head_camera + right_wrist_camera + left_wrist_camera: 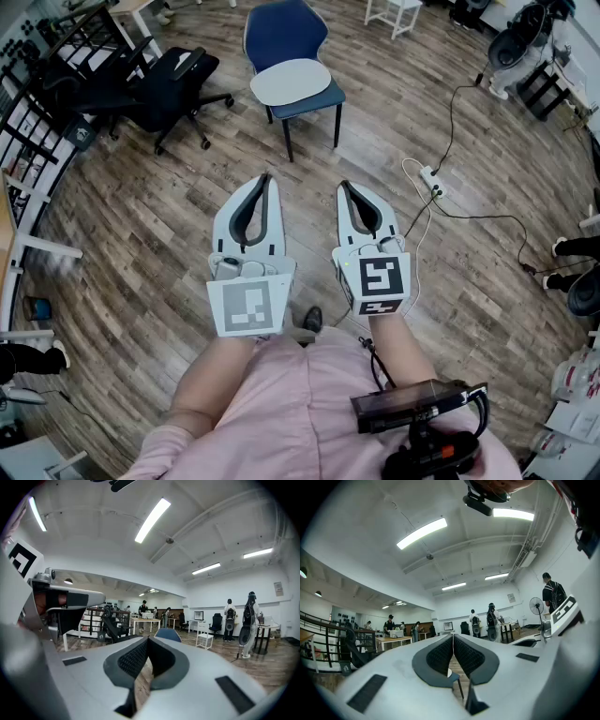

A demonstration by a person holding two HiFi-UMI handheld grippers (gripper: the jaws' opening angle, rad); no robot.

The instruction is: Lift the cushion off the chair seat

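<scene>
STEP: approach, I judge; your left gripper (265,178) and right gripper (344,186) both pressed together, empty, near your body | TARGET: pale cushion (291,82) on the blue chair (284,30) seat, far centre, well apart | NEXT: step in; spread jaws; take its near edge | VIEWS: only head view shows cushion whole; gripper views add far people (491,620)

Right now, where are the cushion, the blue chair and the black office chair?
cushion (291,82), head view, middle of its pale top.
blue chair (284,33), head view, its backrest.
black office chair (173,84), head view, its dark upholstery.
</scene>
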